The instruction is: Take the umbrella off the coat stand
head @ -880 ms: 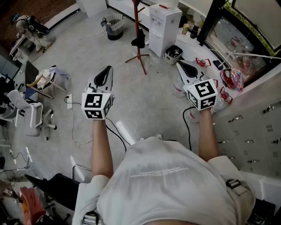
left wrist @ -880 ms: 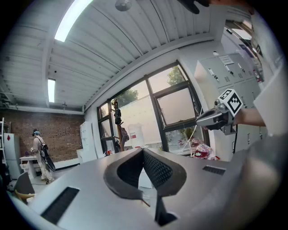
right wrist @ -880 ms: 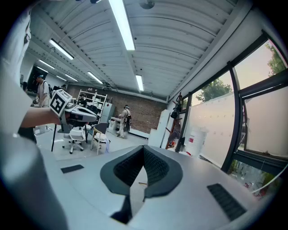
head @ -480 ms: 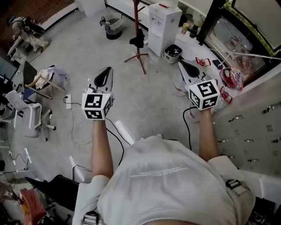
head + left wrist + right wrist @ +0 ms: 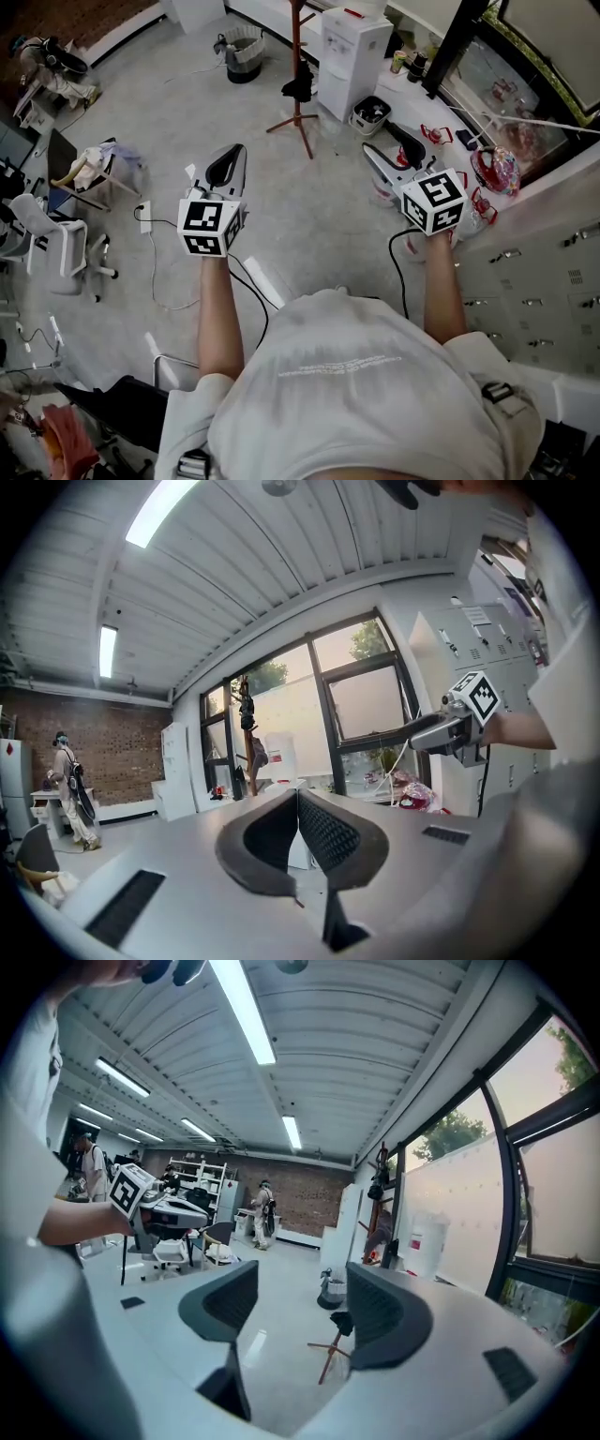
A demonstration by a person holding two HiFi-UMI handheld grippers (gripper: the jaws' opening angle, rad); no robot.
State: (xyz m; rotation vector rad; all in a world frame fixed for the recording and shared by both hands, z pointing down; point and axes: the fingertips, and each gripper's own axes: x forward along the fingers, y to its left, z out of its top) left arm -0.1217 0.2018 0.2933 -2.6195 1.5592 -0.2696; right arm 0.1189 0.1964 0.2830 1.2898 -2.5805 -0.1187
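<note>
The coat stand (image 5: 296, 70) is a red-brown pole on tripod feet, some way ahead on the grey floor. A black folded umbrella (image 5: 298, 84) hangs low on it. In the right gripper view the umbrella (image 5: 343, 1323) shows between the jaws above the stand's feet (image 5: 328, 1358), and the pole is partly hidden by the right jaw. My left gripper (image 5: 228, 157) is shut and empty, held level short of the stand (image 5: 246, 733). My right gripper (image 5: 388, 148) is open with nothing between its jaws. Both grippers are well apart from the stand.
A white water dispenser (image 5: 352, 47) and a basket (image 5: 372, 112) stand right of the stand, a waste bin (image 5: 244, 52) to its left. Chairs (image 5: 66, 248) and a floor cable (image 5: 164, 272) lie left. A cluttered counter (image 5: 492, 169) and lockers (image 5: 544, 272) run along the right.
The right gripper's jaws have spread apart; earlier they were together. The left gripper has kept its place and stayed shut.
</note>
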